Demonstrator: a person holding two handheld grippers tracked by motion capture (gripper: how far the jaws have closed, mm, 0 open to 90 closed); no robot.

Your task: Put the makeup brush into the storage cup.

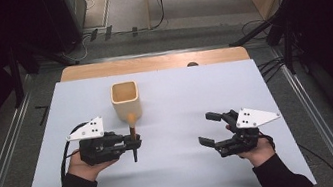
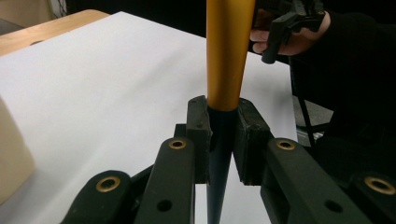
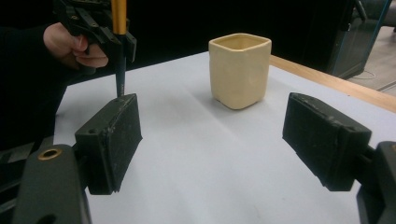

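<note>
A white sheet (image 1: 180, 162) covers the table, bare wood at its 12 o'clock edge, with grey floor, rails and dark stands around. From left to right there are one left gripper (image 1: 133, 140) with its jaws clamped on one orange-and-black pen (image 1: 132, 129) held upright above the sheet, one cream cup (image 1: 126, 100) at the pen's 12 o'clock, and one right gripper (image 1: 212, 128) at 3 o'clock, jaws wide apart and empty. The left gripper view shows the pads (image 2: 201, 135) pinching the pen's dark lower part, while the right gripper view shows the cup's squarish side and the pen's tip clear of the sheet

The cup (image 1: 126, 100) stands on the table (image 1: 179, 91) (behind the upright pen (image 1: 133, 134)).
</note>
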